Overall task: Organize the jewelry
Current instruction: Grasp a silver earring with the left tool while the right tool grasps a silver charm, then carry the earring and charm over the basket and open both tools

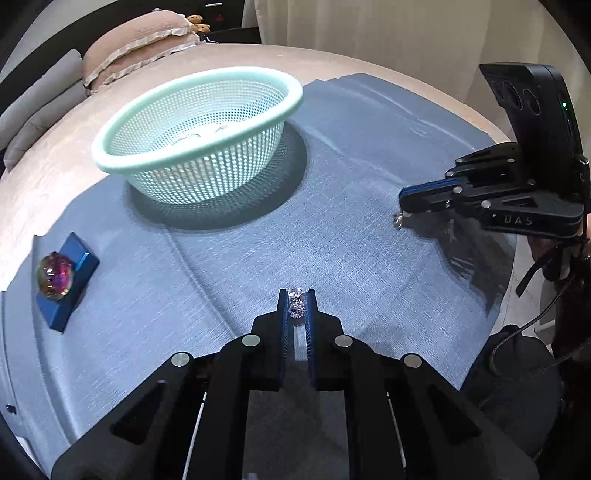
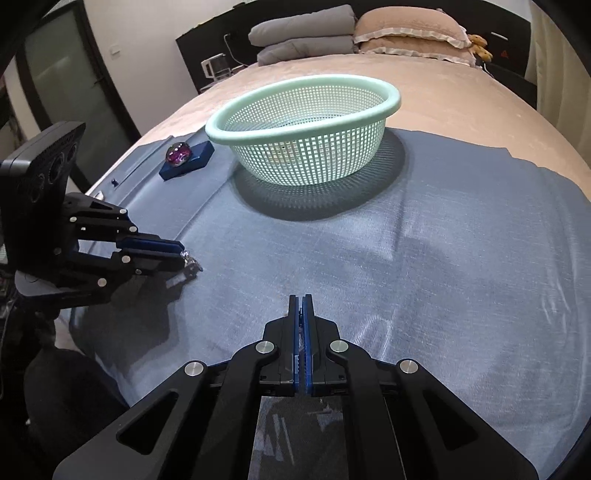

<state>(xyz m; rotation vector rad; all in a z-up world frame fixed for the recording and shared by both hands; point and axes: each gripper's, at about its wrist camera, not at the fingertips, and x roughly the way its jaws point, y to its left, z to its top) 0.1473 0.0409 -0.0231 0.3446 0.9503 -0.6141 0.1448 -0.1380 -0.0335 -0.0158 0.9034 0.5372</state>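
A mint green mesh basket (image 1: 199, 136) stands on the blue cloth (image 1: 351, 229), also in the right wrist view (image 2: 306, 129). My left gripper (image 1: 296, 295) is shut on a sparkling crystal jewel (image 1: 296, 306) low over the cloth; the jewel hangs from its tips in the right wrist view (image 2: 190, 260). My right gripper (image 2: 302, 297) is shut on a thin shiny piece; from the left wrist view a small glittering bit (image 1: 399, 220) dangles at its tips (image 1: 402, 206). A purple iridescent gem (image 1: 53, 275) sits on a blue block (image 1: 68, 284) at the left.
The cloth lies on a bed with a beige cover (image 2: 461, 96). Pillows (image 2: 406, 33) and folded grey bedding (image 2: 303, 40) are at the head. A small dark pin (image 2: 114, 181) lies near the cloth's left edge.
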